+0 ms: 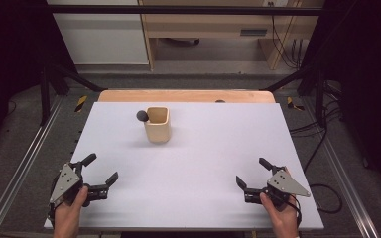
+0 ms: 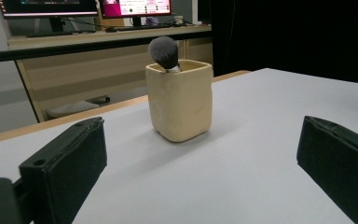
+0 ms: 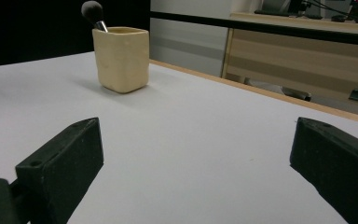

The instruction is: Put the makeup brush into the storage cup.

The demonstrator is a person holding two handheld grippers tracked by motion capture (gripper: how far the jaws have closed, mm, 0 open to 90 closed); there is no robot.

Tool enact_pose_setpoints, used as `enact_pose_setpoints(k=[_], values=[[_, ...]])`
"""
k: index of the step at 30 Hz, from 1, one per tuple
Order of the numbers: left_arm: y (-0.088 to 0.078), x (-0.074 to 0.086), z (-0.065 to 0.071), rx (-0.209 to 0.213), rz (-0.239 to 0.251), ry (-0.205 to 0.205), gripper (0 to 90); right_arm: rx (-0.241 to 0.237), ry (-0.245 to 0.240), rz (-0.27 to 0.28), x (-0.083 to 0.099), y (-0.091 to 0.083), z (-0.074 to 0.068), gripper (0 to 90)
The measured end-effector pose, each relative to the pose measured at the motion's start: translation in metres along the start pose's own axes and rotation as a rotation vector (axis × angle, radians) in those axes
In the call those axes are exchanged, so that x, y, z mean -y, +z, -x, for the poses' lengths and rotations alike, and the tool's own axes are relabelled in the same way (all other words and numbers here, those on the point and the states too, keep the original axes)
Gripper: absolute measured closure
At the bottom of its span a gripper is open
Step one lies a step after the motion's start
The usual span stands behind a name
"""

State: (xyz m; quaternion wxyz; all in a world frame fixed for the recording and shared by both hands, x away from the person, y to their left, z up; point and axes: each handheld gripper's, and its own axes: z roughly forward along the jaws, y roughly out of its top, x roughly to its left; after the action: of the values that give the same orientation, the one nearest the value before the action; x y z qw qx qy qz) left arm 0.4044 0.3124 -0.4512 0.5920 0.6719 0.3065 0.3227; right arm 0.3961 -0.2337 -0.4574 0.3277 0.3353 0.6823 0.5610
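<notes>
A cream square cup [image 1: 158, 125] [image 2: 180, 100] [image 3: 120, 59] stands upright on the white table top [image 1: 203, 163], toward the far middle. A brush with a dark grey round head [image 1: 142, 116] [image 2: 163, 51] [image 3: 92, 9] sticks up out of it, leaning to the cup's left side. My left gripper [image 1: 100, 168] [image 2: 200, 175] rests near the front left corner, jaws wide apart with nothing between them. My right gripper [image 1: 253, 171] [image 3: 198, 168] sits near the front right, also open and holding nothing. Both are well short of the cup.
A wooden strip [image 1: 186, 95] borders the table's far edge. Beyond it stand a wooden desk [image 1: 213, 29] and cables [image 1: 290, 47]; monitors [image 2: 135, 7] show in the left gripper view. Metal rails [image 1: 22, 163] run along both sides of the table.
</notes>
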Motion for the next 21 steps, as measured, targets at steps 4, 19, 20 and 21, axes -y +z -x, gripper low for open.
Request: enact_pose_setpoints(k=[4, 19, 20, 21], values=[[-0.001, 0.002, 0.000, -0.002, 0.004, -0.001, 1.3, 0.013, -0.004, 0.014, 0.001, -0.001, 0.002, 3.1], [-0.002, 0.011, 0.004, 0.010, 0.003, 0.011, 1.5, 0.054, 0.035, 0.046, 0.008, -0.005, 0.012, 3.1], [-0.002, 0.011, 0.005, 0.010, 0.004, 0.011, 1.4, 0.055, 0.044, 0.052, 0.008, -0.005, 0.013, 3.1], [-0.002, 0.011, 0.005, 0.009, 0.005, 0.014, 1.5, 0.058, 0.047, 0.056, 0.009, -0.005, 0.013, 3.3]])
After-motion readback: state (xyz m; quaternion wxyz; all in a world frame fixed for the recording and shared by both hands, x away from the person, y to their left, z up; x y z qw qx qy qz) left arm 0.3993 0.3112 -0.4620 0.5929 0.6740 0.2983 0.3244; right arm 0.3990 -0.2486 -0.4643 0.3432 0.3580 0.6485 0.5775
